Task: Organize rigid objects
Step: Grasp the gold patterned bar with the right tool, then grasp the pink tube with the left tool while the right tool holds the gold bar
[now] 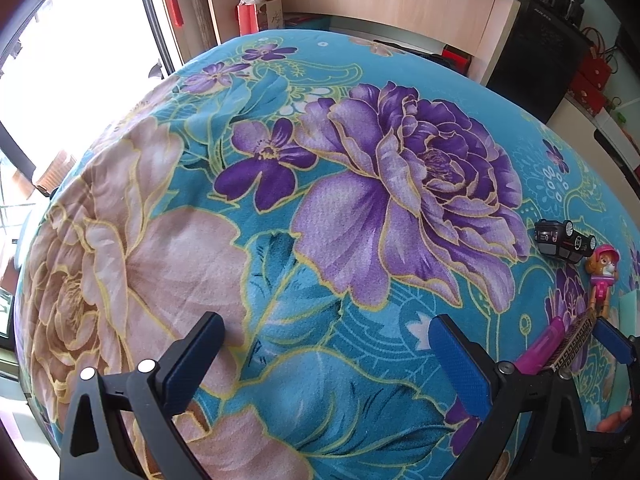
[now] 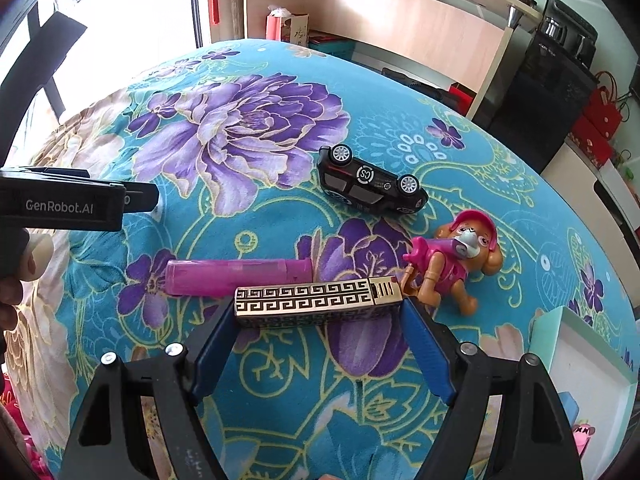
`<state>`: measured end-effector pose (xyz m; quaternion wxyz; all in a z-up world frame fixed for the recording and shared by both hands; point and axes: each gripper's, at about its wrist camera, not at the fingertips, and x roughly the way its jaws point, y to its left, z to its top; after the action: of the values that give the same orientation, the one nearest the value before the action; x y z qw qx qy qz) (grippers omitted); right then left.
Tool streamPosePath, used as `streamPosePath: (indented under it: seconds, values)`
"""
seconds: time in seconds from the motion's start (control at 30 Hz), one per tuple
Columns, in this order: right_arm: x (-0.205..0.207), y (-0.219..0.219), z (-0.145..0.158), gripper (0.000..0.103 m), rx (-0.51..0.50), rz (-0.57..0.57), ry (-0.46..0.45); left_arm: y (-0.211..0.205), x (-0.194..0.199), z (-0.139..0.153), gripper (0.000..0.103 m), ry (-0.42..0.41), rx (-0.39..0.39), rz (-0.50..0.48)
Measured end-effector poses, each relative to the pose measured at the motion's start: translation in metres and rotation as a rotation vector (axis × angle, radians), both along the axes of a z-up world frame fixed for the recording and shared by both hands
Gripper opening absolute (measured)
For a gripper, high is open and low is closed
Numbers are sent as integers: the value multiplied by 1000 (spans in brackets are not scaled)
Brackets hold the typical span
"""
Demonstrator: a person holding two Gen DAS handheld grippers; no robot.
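Right wrist: right claw (image 2: 320, 312) clamps lighter (image 2: 316, 300) (bedspread (image 2: 248, 380) open).

The left gripper (image 1: 326, 354) hangs above the surface with its two blue-padded fingers (image 1: 460, 364) spread wide and nothing between them. Seen from the right wrist, its black body juts in from the left edge, gripped by a hand (image 2: 18, 268) (only a few fingers show). The right gripper (image 2: 316, 332) sits low, its jaws set at either end of a long patterned lighter (image 2: 316, 300), the pads at or just beside its ends; whether they press on it cannot be told.
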<state>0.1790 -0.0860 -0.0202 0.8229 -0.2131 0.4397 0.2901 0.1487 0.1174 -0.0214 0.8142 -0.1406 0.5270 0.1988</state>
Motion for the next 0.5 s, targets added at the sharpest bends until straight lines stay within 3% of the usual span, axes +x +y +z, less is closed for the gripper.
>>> streamPosePath:
  seconds: [0.5]
  values:
    - [5,8,1,83,-76,106,13,0,0,0,103,-1,-1,-2]
